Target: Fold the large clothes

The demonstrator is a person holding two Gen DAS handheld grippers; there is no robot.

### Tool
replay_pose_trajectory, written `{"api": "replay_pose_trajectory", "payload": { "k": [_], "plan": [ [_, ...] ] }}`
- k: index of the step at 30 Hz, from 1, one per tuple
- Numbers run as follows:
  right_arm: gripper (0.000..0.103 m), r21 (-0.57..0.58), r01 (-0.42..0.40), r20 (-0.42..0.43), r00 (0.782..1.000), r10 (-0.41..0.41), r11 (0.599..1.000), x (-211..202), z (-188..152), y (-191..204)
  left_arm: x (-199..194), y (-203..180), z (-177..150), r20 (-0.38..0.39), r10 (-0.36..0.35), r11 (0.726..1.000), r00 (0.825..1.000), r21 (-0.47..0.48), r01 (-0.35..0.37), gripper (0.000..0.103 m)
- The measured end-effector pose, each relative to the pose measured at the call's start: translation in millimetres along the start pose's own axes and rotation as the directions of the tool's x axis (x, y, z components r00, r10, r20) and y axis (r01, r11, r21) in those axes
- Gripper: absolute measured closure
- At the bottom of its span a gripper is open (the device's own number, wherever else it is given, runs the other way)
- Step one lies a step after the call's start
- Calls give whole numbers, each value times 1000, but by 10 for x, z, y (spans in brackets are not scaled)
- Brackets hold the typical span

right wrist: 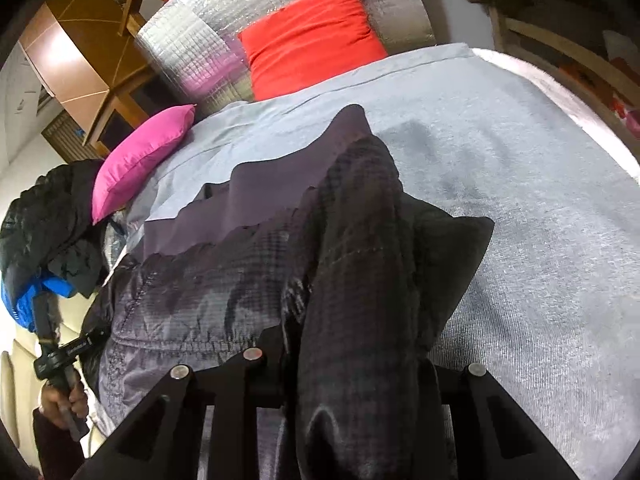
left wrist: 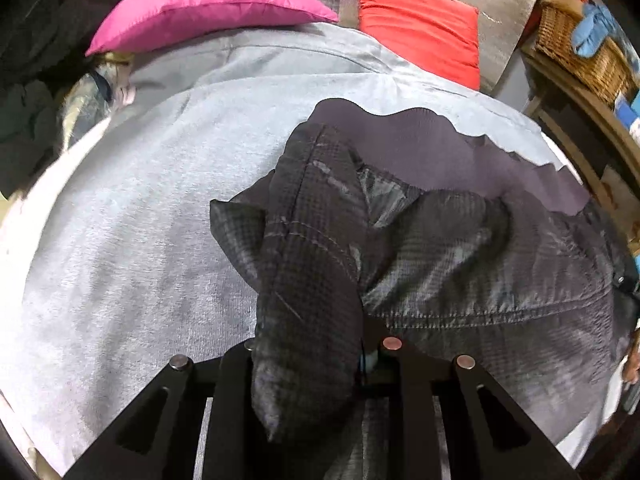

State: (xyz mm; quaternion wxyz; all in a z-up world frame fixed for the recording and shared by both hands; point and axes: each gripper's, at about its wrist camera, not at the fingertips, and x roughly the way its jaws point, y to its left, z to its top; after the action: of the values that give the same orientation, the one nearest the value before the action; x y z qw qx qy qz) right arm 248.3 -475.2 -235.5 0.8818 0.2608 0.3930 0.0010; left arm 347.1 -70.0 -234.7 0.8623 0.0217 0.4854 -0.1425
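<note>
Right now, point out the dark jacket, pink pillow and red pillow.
dark jacket [left wrist: 480, 264]: left wrist view, quilted body panel.
pink pillow [left wrist: 208, 4]: left wrist view, middle of its top face.
red pillow [right wrist: 312, 36]: right wrist view, centre of cover.

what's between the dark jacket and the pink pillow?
Only bare grey bed cover between the dark jacket and the pink pillow; nothing else lies there. The left wrist view shows it best.

Both views are dim and soft, with strong fisheye bending and black corners. The grey bed cover [left wrist: 120, 240] burns out white at the left edge of the left view. The silver foil panel [right wrist: 192, 48] glints at upper left of the right view.
</note>
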Motion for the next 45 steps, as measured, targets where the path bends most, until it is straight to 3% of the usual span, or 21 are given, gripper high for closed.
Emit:
{"api": "replay_pose_trajectory", "payload": {
  "k": [4,11,35,45],
  "plan": [
    [73,-15,49,16,999,-48,999,-6,-23,88,-12,-83,-46,17,41,999,999,23,-41,79],
    [73,-5,78,29,997,-78,997,-16,-44,118,-73,-62,-155,41,48,998,998,38,-49,79],
    [73,-1,78,34,996,-78,997,-29,-59,96,-106,-107,-165,41,68,996,997,55,-70,79],
    [73,-14,96,45,994,-95,995,-41,-12,199,-133,-46,-133,39,43,998,998,36,-45,79]
  ]
}}
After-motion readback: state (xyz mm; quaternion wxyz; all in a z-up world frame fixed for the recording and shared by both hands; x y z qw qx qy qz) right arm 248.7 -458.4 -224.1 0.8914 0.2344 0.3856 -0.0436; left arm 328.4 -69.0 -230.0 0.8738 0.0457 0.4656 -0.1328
